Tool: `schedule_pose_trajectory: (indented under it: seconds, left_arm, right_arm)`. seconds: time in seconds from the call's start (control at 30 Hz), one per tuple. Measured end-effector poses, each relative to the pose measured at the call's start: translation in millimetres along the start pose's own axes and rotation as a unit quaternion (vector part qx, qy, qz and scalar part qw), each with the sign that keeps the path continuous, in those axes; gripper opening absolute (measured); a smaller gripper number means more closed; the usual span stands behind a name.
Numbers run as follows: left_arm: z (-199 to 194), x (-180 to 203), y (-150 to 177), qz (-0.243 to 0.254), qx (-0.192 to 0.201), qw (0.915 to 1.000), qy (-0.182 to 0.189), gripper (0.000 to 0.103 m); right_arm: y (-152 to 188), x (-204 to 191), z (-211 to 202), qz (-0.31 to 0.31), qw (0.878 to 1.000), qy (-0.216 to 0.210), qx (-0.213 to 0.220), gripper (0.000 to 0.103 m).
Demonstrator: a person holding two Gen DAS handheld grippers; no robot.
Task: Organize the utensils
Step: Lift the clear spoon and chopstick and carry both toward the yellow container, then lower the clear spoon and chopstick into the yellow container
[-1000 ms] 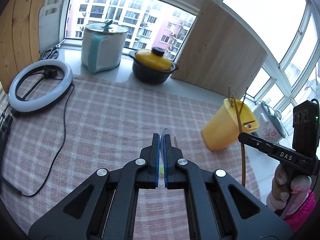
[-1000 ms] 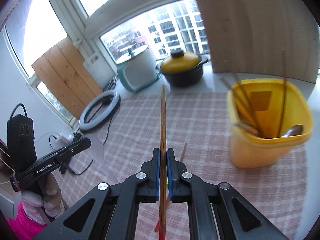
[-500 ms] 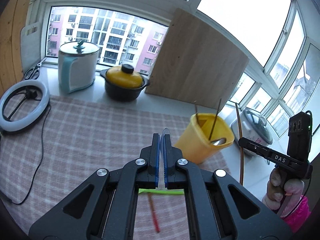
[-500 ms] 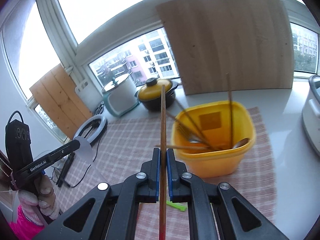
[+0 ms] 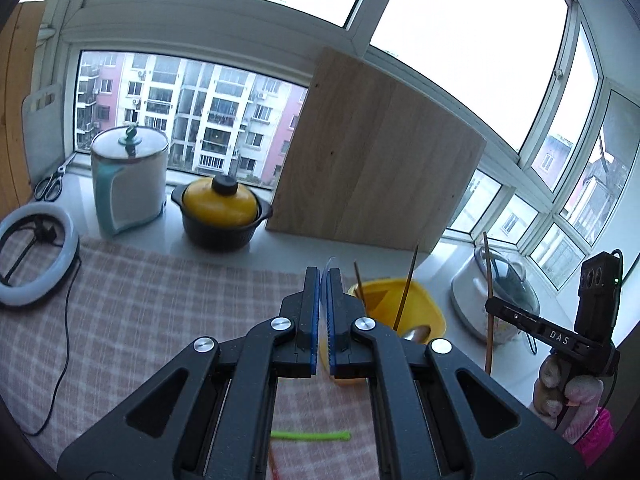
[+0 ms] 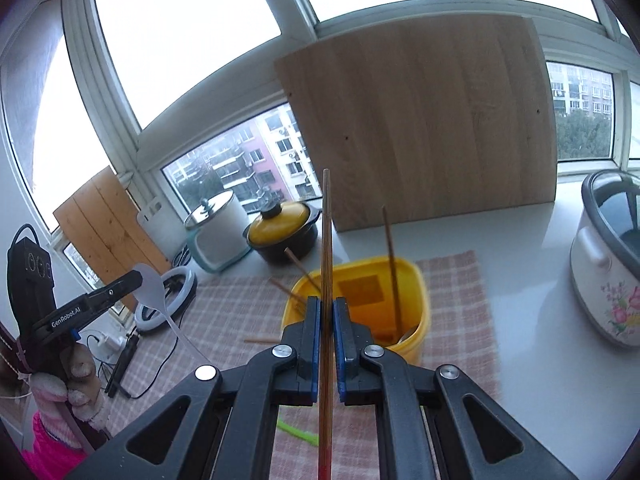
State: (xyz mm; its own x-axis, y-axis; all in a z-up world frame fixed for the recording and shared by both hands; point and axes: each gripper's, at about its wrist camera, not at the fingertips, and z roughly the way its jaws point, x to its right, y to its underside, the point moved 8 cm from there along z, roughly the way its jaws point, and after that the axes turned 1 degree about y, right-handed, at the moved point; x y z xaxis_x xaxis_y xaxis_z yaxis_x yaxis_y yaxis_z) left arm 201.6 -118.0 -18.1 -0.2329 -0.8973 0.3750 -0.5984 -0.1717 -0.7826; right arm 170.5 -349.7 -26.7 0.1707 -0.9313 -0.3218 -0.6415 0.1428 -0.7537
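My right gripper (image 6: 327, 308) is shut on a brown chopstick (image 6: 326, 240) that stands upright, above the near rim of the yellow utensil bin (image 6: 416, 312). The bin holds several chopsticks and a spoon. My left gripper (image 5: 323, 280) is shut on a clear plastic spoon (image 6: 154, 292), left of the bin (image 5: 424, 304). The right gripper with its chopstick (image 5: 489, 304) shows at the right of the left wrist view. A green straw (image 5: 310, 435) and a red chopstick (image 5: 274, 462) lie on the checked mat (image 5: 140, 300).
A white kettle (image 5: 128, 180), a yellow-lidded black pot (image 5: 220, 212) and a leaning wooden board (image 5: 376, 160) stand on the sill. A ring light (image 5: 32, 256) and its cable lie at the left. A floral slow cooker (image 6: 608, 264) stands right of the bin.
Both grippers have risen and moved toward the yellow bin, each still holding its utensil. The bin now sits just beyond both pairs of fingertips.
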Motion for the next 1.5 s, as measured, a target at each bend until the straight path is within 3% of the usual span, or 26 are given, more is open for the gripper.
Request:
schedule_pose_trajectory:
  seconds: [0.37, 0.8, 1.27, 1.5]
  left_arm:
    - [28.5, 20.1, -30.3, 0.020, 0.020, 0.9995, -0.011, 0.000]
    - [88.3, 37.7, -24.1, 0.045, -0.016, 0.9985, -0.027, 0.000]
    - [108.7, 47.4, -4.0, 0.063, -0.045, 0.9966, -0.028, 0.000]
    - [113.5, 49.1, 0.3, 0.063, -0.055, 0.9963, -0.023, 0.000]
  right_arm:
    - [-41.0, 9.7, 9.2, -0.009, 0.999, -0.008, 0.030, 0.004]
    - [-66.9, 10.7, 51.5, -0.001, 0.999, -0.012, 0.046, 0.004]
    - [-67.8, 26.2, 91.1, -0.008, 0.998, 0.006, 0.055, 0.004]
    - [-53.8, 26.9, 103.7, -0.017, 0.999, -0.004, 0.040, 0.004]
